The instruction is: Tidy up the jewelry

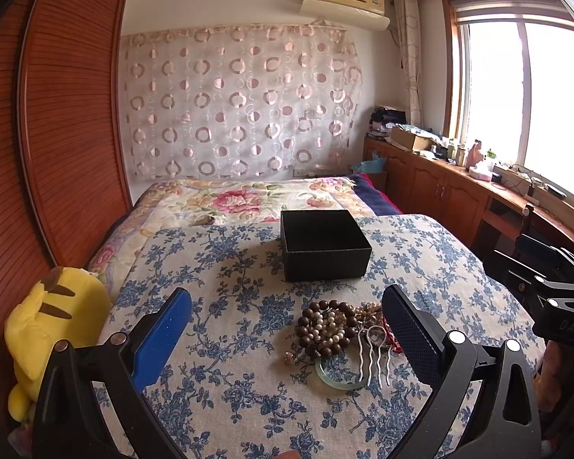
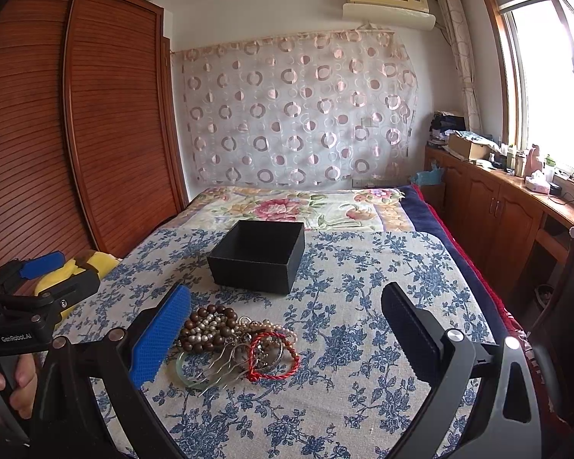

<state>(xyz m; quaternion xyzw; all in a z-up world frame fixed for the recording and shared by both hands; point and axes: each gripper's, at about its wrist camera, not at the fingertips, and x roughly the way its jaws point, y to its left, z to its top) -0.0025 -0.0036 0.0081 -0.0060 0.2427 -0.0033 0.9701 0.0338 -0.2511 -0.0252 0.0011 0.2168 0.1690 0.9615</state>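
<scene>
A pile of jewelry lies on the blue floral cloth [image 1: 248,401]: brown bead bracelets [image 1: 325,325], a silver hair fork [image 1: 373,355], a pale green bangle [image 1: 336,380]. In the right wrist view the pile [image 2: 225,332] also shows a red cord bracelet [image 2: 273,357]. An open, empty black box [image 1: 323,244] stands behind the pile, also in the right wrist view [image 2: 258,256]. My left gripper [image 1: 287,325] is open, the pile between its fingers near the right one. My right gripper [image 2: 287,329] is open, the pile near its left finger.
A yellow plush toy [image 1: 53,329] lies at the bed's left edge by the wooden wardrobe [image 1: 57,134]. A flowered quilt [image 1: 248,199] covers the bed behind the box. Wooden cabinets [image 2: 497,206] with clutter run under the window on the right.
</scene>
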